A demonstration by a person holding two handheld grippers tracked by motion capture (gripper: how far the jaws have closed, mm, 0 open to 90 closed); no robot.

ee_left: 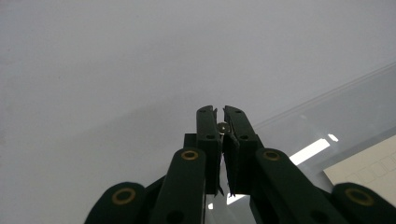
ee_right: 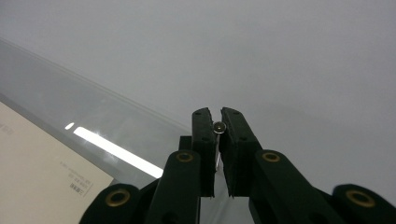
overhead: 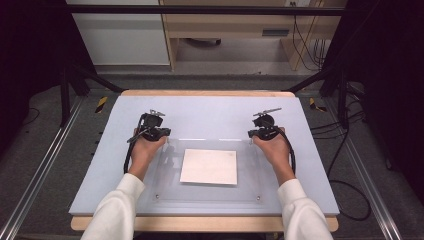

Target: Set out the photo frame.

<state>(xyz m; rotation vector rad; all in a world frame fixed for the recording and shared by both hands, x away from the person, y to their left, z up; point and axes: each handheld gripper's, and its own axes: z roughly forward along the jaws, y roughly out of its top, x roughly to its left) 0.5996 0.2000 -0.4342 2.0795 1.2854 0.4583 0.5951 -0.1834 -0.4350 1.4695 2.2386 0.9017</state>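
Observation:
A clear plastic sheet [overhead: 167, 187] lies over a white paper [overhead: 209, 166] on the pale blue table mat [overhead: 210, 112]. My left gripper [overhead: 165, 139] is shut on the sheet's far left corner, and my right gripper [overhead: 252, 139] is shut on its far right corner. In the left gripper view the jaws [ee_left: 220, 112] pinch the sheet [ee_left: 327, 116] at a small metal stud [ee_left: 223, 125], with the paper [ee_left: 369, 163] at lower right. In the right gripper view the jaws [ee_right: 217, 114] clamp the sheet [ee_right: 70, 98] at a like stud [ee_right: 218, 126], with the paper [ee_right: 37, 172] at lower left.
The mat rests on a wooden tabletop [overhead: 200, 223], whose edge shows at the front. Metal rails [overhead: 40, 165] run along both sides of the table. Black cables [overhead: 345, 190] trail on the floor at right. Studs mark the sheet's near corners [overhead: 258, 198].

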